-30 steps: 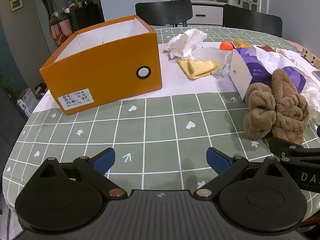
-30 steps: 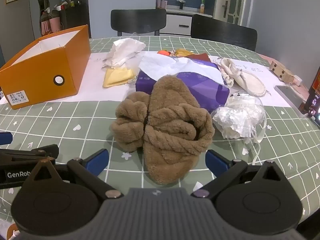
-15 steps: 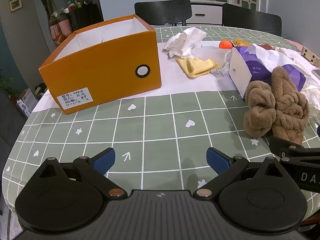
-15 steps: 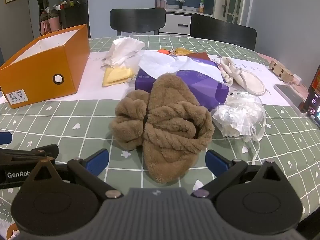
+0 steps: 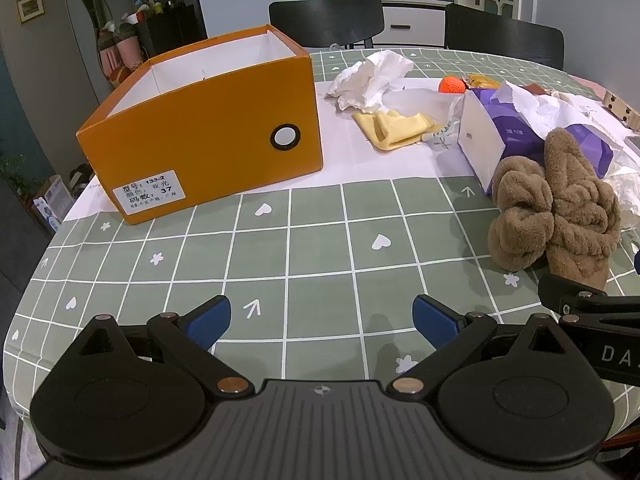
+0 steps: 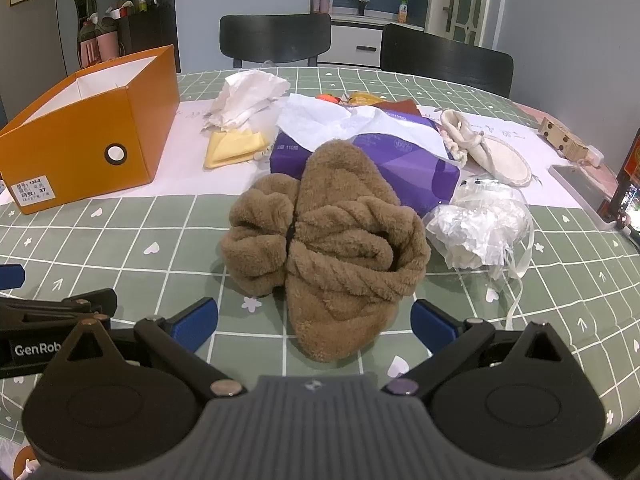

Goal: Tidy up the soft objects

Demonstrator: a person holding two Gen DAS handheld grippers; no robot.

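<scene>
A pair of brown fluffy slippers point(image 6: 328, 236) lies bunched on the green checked tablecloth, right in front of my right gripper point(image 6: 314, 322), which is open with the nearer slipper's end between its fingers. The slippers point(image 5: 556, 208) sit off to the right in the left wrist view. My left gripper point(image 5: 322, 320) is open over bare cloth, holding nothing. An open orange shoebox point(image 5: 208, 120) stands at the left, empty inside as far as shown. A yellow cloth point(image 6: 234, 148), white crumpled tissue point(image 6: 250, 94) and a cream knitted slipper point(image 6: 488, 152) lie further back.
A purple tissue pack point(image 6: 400, 156) sits just behind the brown slippers, a clear plastic bag point(image 6: 480, 224) to their right. An orange ball point(image 5: 451, 85) lies far back. Two black chairs point(image 6: 276, 40) stand behind the table. A phone or screen point(image 6: 626, 200) is at the right edge.
Both grippers have drawn back slightly, so the slippers and the box look a little farther off. Both stay open. Nothing on the table has moved.
</scene>
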